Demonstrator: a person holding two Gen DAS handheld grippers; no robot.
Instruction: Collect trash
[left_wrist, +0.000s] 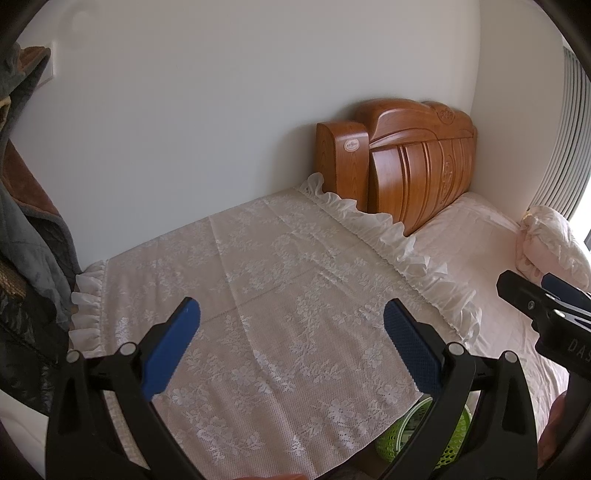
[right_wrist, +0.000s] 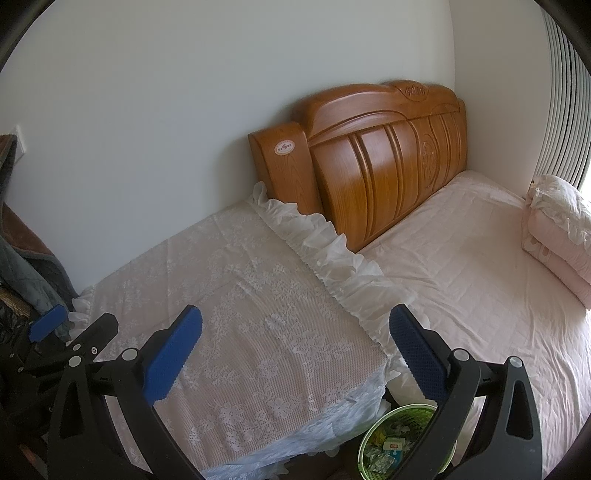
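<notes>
A green mesh trash basket (right_wrist: 397, 441) stands on the floor between the lace-covered table and the bed, with wrappers and scraps of paper inside. It also shows in the left wrist view (left_wrist: 417, 439), partly behind a finger. My left gripper (left_wrist: 291, 325) is open and empty above the lace cloth (left_wrist: 280, 295). My right gripper (right_wrist: 295, 332) is open and empty above the table's right edge, above the basket. Each gripper shows in the other's view: the right gripper (left_wrist: 543, 299) and the left gripper (right_wrist: 70, 328). No loose trash shows on the table or the bed.
A white lace cloth with a ruffled edge (right_wrist: 325, 258) covers the table by the wall. A bed with a pink sheet (right_wrist: 480, 280), a wooden headboard (right_wrist: 376, 158) and folded pink bedding (right_wrist: 554, 236) lies to the right. Dark clothing (left_wrist: 26, 229) hangs at the left.
</notes>
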